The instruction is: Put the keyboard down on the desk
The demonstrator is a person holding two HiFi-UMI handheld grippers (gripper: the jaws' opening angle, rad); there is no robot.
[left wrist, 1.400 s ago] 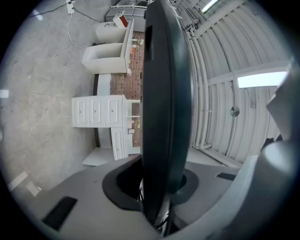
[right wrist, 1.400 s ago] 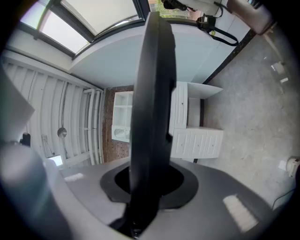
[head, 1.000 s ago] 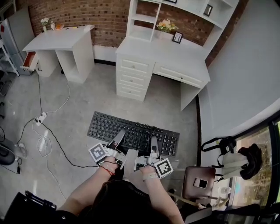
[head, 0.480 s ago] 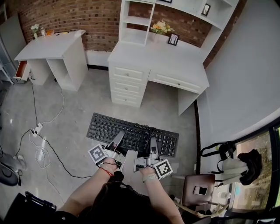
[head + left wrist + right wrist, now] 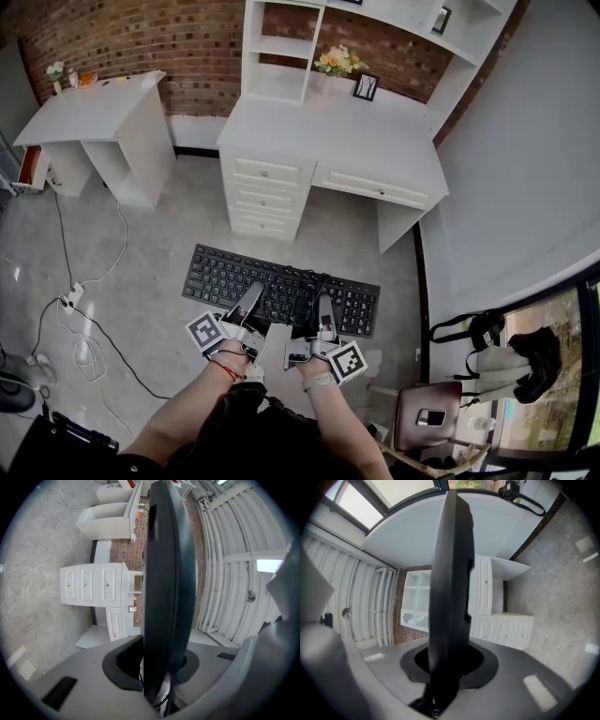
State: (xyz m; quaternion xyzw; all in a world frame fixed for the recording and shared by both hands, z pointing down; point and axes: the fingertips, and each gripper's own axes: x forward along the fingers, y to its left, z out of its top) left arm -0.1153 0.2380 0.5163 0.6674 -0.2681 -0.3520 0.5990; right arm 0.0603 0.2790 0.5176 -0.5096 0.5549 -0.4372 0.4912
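A black keyboard (image 5: 281, 289) hangs level in the air above the grey floor, keys up, in the head view. My left gripper (image 5: 251, 298) is shut on its near edge, left of the middle. My right gripper (image 5: 325, 307) is shut on the same edge a little further right. In the left gripper view the keyboard (image 5: 165, 573) shows edge-on as a dark slab between the jaws; the right gripper view shows the keyboard (image 5: 451, 602) the same way. The white desk (image 5: 347, 141) with drawers and a shelf unit stands ahead against the brick wall.
A second white desk (image 5: 94, 112) stands at the far left. Flowers (image 5: 337, 61) and a picture frame (image 5: 366, 87) sit at the back of the main desk. A power strip and cables (image 5: 70, 302) lie on the floor at left. A brown stool (image 5: 427, 412) is at lower right.
The view has shifted: the desk now sits closer and more central, and the keyboard with both grippers has moved slightly forward towards it. Both grips are unchanged.
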